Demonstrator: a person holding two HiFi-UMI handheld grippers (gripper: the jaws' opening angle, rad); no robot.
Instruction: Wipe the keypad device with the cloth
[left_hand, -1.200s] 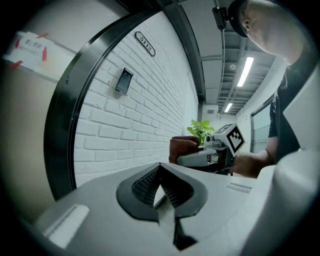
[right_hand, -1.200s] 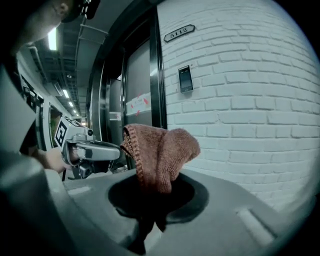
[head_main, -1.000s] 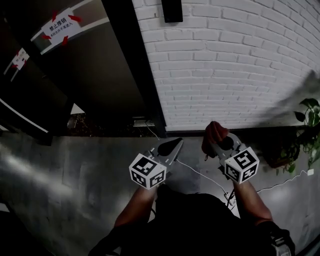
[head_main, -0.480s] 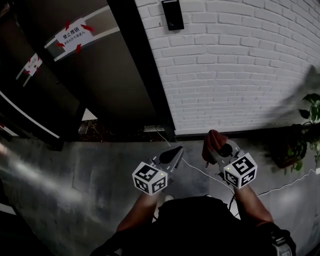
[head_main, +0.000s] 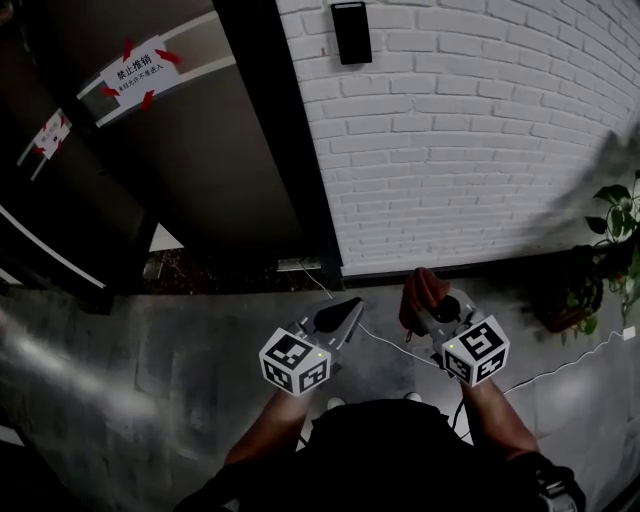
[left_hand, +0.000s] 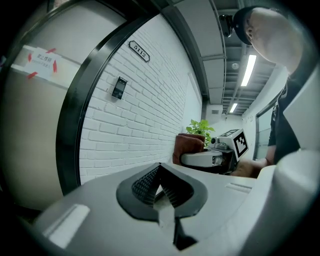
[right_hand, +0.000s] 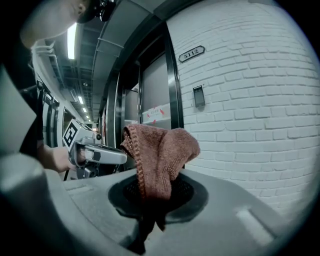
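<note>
Left gripper (head_main: 347, 307): jaws pressed together, nothing between them, held low over the grey concrete floor (head_main: 150, 380). Right gripper (head_main: 425, 305): jaws clamped on a rust-brown terry cloth (head_main: 419, 287), which bunches up above the jaws and droops to one side (stitched edge visible in the right gripper view). The two grippers sit side by side, near each other, not touching. Small black rectangular keypad device (head_main: 351, 32): mounted on the white painted brick wall (head_main: 480, 130), just right of the dark door frame (head_main: 275, 130), high up and well apart from the cloth and both grippers. An oval number plate (right_hand: 191, 53) reading 5112 sits above the keypad. A white sticker with red arrows (head_main: 138, 64) is on the door panel. A green potted plant (head_main: 615, 235) stands at the wall's foot, far right. A thin white cable (head_main: 385, 340) runs across the floor between the grippers.
</note>
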